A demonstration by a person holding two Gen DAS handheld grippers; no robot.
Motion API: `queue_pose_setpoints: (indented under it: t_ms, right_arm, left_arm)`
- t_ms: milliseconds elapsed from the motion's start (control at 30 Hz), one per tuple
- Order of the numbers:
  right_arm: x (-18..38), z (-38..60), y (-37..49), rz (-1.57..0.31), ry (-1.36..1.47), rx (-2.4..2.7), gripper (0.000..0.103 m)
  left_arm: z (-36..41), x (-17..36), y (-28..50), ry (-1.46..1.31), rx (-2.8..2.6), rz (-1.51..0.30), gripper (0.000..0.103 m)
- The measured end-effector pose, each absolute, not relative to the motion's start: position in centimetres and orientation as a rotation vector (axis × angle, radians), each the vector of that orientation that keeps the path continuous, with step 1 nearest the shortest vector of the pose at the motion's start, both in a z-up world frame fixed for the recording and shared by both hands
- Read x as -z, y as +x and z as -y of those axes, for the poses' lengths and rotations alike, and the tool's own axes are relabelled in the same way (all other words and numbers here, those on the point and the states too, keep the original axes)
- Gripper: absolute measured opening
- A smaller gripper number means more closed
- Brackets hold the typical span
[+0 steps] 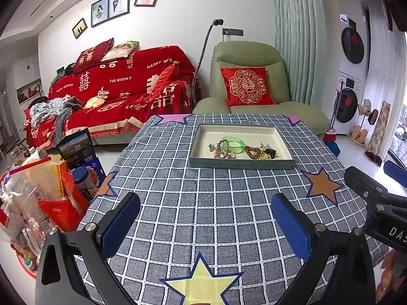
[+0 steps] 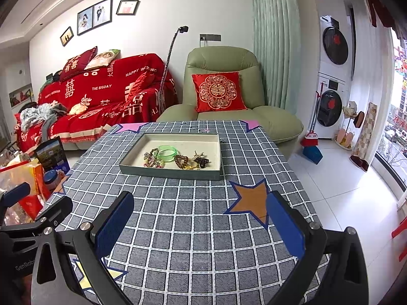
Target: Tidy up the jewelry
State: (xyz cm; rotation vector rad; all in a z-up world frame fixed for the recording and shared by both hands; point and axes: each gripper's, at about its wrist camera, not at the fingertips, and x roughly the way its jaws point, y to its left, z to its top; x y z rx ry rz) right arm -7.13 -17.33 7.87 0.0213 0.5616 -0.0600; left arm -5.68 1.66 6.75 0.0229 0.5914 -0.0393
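A grey-green tray (image 1: 285, 147) (image 2: 132, 164) with a cream lining lies at the far side of the checked table. In it lie a green bangle (image 1: 232, 142) (image 2: 167, 151), a beaded bracelet with a pink tassel (image 1: 223, 150) (image 2: 152, 158), a brown bead bracelet (image 1: 252, 151) (image 2: 181, 161) and a dark hair claw (image 1: 269, 151) (image 2: 201, 162). My left gripper (image 1: 206, 218) is open and empty above the near table. My right gripper (image 2: 201, 216) is open and empty, also well short of the tray. The right gripper's body shows at the right edge of the left wrist view (image 1: 376, 203).
The table wears a grey checked cloth (image 1: 193, 203) (image 2: 193, 228) with coloured stars. A green armchair (image 1: 254, 94) (image 2: 223, 101) stands behind it, a red-covered sofa (image 1: 122, 96) at the back left. Bags and boxes (image 1: 45, 193) crowd the floor on the left.
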Motion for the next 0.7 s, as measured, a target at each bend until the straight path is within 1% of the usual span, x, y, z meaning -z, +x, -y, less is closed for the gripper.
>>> queue_pose_setpoints:
  t_ms: [700]
  right_arm:
    - [-8.0,17.06,-7.09,-0.557,0.021,0.059,0.103]
  left_arm:
    - [-1.6,-6.88,-5.73,0.021,0.04,-0.591,0.103]
